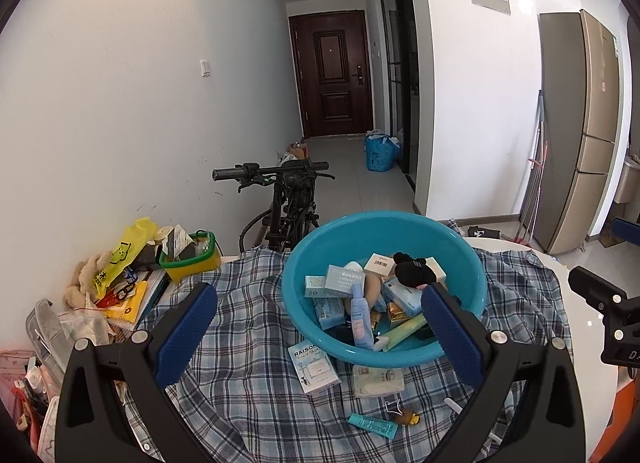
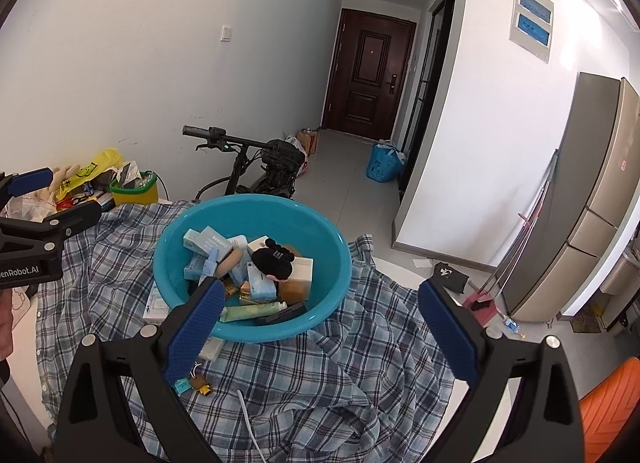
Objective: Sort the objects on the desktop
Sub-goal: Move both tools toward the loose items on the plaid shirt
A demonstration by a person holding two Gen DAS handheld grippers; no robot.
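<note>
A blue plastic basin [image 1: 320,247] sits on a plaid shirt [image 1: 248,343] on the table, filled with small boxes, tubes and a black plush toy [image 1: 412,269]. Loose on the shirt in front of it lie a RAISON box [image 1: 314,367], a white packet [image 1: 378,381], a teal tube [image 1: 373,425] and a small gold item [image 1: 409,417]. My left gripper [image 1: 320,331] is open and empty, above the shirt just before the basin. My right gripper [image 2: 320,327] is open and empty, near the basin [image 2: 320,239] rim. The left gripper [image 2: 48,207] also shows at the left of the right wrist view.
A pile of clutter with a yellow bag [image 1: 120,255] and a green-rimmed yellow bin [image 1: 192,259] sits at the table's left back. A bicycle [image 1: 284,199] stands behind the table. A fridge [image 1: 580,131] is at the right. An orange object [image 2: 612,403] is at the lower right.
</note>
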